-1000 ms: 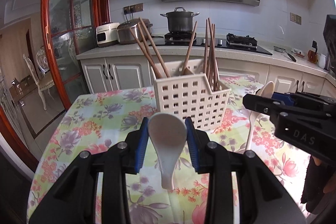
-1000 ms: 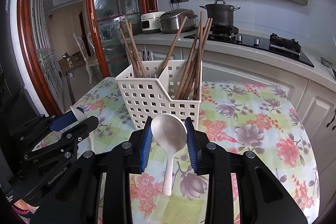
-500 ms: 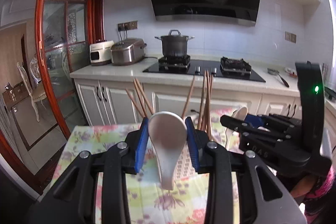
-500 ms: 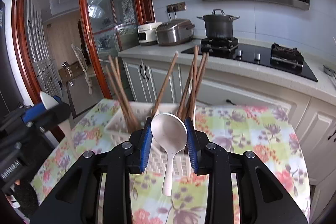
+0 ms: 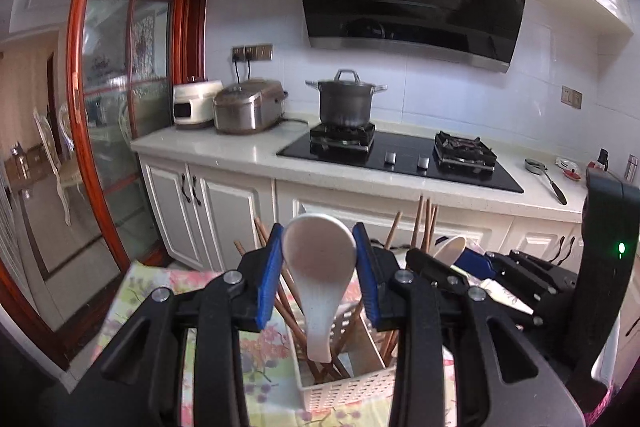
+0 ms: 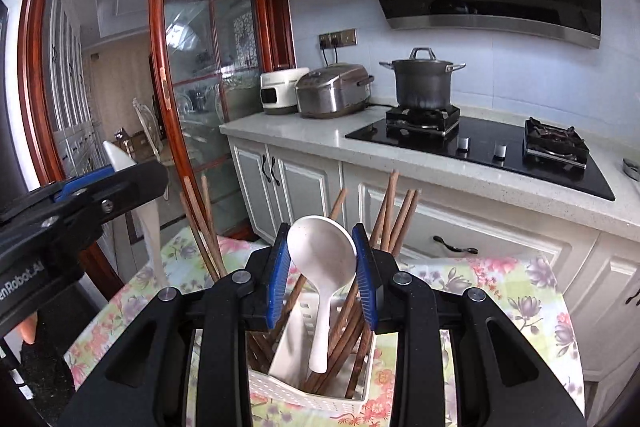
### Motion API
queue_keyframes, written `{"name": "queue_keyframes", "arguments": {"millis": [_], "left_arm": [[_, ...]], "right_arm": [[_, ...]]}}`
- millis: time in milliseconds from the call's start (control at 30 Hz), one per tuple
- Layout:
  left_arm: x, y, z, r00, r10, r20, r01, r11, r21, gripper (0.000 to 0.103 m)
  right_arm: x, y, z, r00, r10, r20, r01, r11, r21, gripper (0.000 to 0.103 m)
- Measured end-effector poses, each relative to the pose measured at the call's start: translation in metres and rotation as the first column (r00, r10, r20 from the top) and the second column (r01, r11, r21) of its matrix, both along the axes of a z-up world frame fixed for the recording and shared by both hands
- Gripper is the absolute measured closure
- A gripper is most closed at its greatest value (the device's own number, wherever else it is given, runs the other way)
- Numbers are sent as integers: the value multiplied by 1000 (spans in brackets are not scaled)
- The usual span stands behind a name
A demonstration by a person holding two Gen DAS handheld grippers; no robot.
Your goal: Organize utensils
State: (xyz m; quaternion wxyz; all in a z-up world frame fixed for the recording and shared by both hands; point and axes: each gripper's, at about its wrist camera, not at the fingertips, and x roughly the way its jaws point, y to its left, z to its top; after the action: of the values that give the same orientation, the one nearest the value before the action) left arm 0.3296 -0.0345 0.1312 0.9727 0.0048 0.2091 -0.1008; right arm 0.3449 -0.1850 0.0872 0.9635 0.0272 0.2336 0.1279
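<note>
White spoons (image 5: 319, 269) (image 6: 322, 259) are pinched by the bowl in both grippers (image 5: 319, 273) (image 6: 322, 273), above the basket (image 6: 308, 393). Lower each handle-first into the compartment free of chopsticks (image 6: 352, 323), then release.

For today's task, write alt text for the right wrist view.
The right gripper clamps a white ceramic spoon by its bowl, handle hanging over a white perforated plastic utensil basket of brown wooden chopsticks on a floral tablecloth.

White kitchen cabinets (image 5: 224, 191), red-framed glass door (image 6: 192, 67).
</note>
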Motion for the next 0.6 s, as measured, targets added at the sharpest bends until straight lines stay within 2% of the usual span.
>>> {"name": "queue_keyframes", "arguments": {"millis": [167, 267, 333, 433, 600], "left_arm": [[13, -1, -39, 997, 5, -74, -4, 1000, 10, 69], [17, 3, -58, 994, 19, -104, -18, 1000, 7, 69], [16, 6, -62, 994, 21, -108, -21, 1000, 5, 64], [10, 11, -61, 995, 38, -88, -38, 999, 5, 54], [-20, 22, -50, 995, 104, -13, -104, 995, 2, 22]], "right_arm": [[4, -6, -23, 998, 2, -56, -1, 1000, 4, 71], [3, -8, -30, 998, -2, -66, 2, 1000, 3, 59], [2, -12, -32, 998, -4, -66, 5, 1000, 11, 56], [-4, -18, -33, 998, -15, -59, 16, 1000, 19, 56], [-29, -29, -27, 999, -36, -35, 37, 999, 35, 56]]}}
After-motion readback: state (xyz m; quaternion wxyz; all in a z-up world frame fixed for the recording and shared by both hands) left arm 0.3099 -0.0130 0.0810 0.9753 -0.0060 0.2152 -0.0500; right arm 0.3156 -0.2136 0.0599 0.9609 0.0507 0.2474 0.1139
